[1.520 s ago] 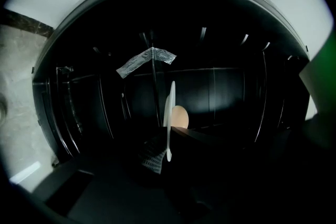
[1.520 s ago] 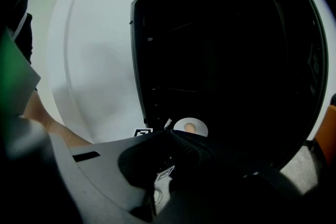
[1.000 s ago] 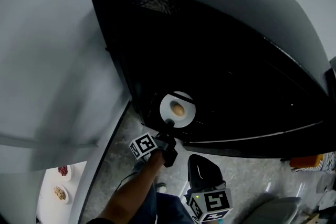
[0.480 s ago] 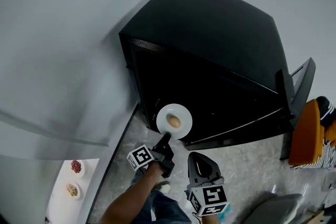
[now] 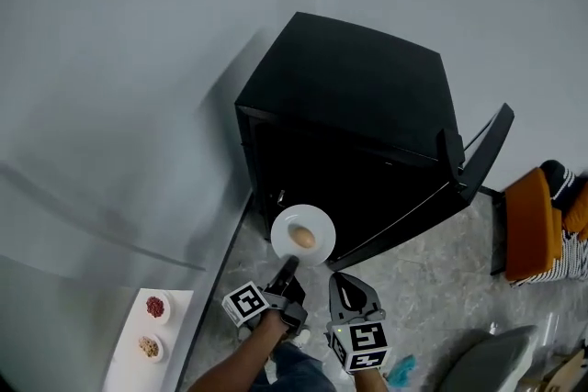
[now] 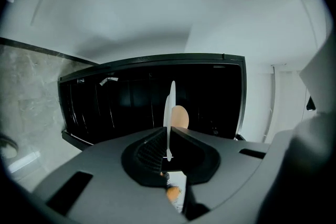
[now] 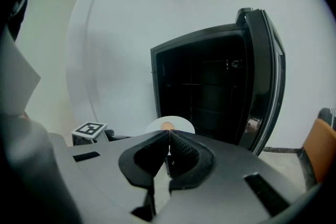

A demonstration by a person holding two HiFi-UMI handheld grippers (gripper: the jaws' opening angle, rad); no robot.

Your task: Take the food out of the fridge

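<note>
Free floor in front of the open fridge, hemmed in on both sides

My left hand-held gripper [image 5: 290, 263], clamped on the plate [image 5: 303, 235], and my right hand-held gripper [image 5: 347, 282], jaws together just beside it, share the bare floor [image 5: 413, 285] before the fridge [image 5: 367, 96]. The plate hangs across the lower left of the dark opening. The door [image 5: 478, 156] juts out on the right, with an orange seat [image 5: 531, 229] beyond it. The wall [image 5: 138, 106] closes the left, and the worktop [image 5: 124, 363] with two bowls [image 5: 156, 307] runs along it.
</note>
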